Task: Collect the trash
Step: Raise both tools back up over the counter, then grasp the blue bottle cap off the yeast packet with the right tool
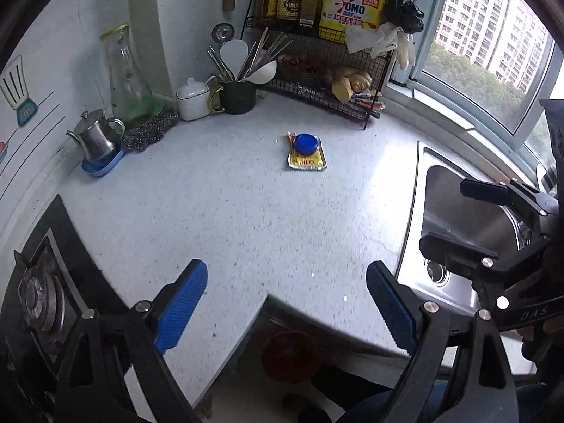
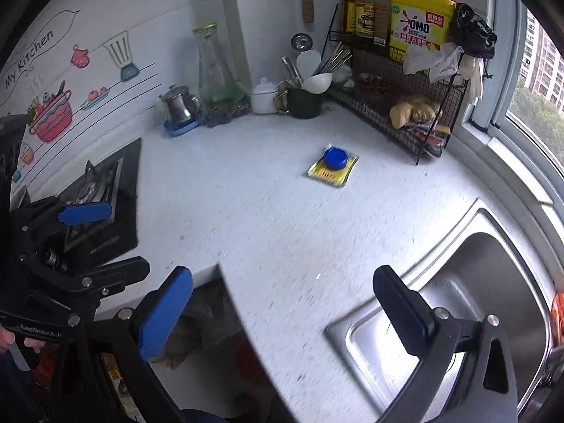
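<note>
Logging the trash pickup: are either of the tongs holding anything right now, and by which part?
Nothing is held. The left tongs and right tongs both stand open and empty; the blue bottle cap sits on the yellow sachet, untouched on the counter.

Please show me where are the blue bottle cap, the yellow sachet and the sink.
blue bottle cap [image 1: 305, 143]: left wrist view, its top face.
yellow sachet [image 1: 307, 163]: left wrist view, printed part below the cap.
sink [image 2: 493, 271]: right wrist view, its steel inner wall.
</note>
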`<state>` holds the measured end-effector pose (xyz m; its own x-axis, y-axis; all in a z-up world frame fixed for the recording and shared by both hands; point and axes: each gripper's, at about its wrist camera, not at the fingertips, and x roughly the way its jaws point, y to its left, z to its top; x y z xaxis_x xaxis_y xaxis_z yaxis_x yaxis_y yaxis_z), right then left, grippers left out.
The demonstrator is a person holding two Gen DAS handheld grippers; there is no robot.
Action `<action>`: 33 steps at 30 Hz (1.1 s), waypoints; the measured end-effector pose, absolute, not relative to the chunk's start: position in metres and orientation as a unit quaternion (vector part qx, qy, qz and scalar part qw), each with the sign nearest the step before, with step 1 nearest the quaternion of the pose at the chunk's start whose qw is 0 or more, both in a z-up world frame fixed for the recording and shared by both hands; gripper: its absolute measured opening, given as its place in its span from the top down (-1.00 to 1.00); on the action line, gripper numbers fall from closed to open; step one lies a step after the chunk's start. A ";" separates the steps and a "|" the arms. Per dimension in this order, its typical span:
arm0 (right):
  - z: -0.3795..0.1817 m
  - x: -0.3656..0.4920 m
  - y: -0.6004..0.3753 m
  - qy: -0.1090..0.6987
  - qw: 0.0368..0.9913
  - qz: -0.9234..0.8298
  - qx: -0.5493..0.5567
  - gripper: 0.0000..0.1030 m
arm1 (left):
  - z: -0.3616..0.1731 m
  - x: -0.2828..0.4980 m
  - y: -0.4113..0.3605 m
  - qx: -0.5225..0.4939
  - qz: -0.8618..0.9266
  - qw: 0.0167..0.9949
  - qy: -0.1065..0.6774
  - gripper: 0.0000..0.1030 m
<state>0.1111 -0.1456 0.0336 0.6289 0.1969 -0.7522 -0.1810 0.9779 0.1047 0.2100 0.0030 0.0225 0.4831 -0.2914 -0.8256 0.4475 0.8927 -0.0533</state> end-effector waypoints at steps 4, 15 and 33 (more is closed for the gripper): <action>0.034 0.150 -0.165 0.418 0.902 0.108 0.002 -0.98 | 0.017 0.257 -0.018 0.078 -0.209 0.854 0.471 -0.76; 0.001 0.260 -0.202 0.455 0.882 0.119 0.003 -0.98 | -0.023 0.362 -0.049 0.082 -0.178 0.839 0.508 -0.76; -0.067 0.367 -0.197 0.499 0.844 0.189 -0.049 -0.95 | -0.087 0.450 -0.059 0.060 -0.142 0.819 0.552 -0.75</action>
<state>0.3669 -0.1966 -0.0668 0.4300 0.2705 -0.8614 -0.3679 0.9238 0.1065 0.4501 -0.0594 -0.0870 0.3492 -0.1669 -0.9221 0.2991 0.9524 -0.0591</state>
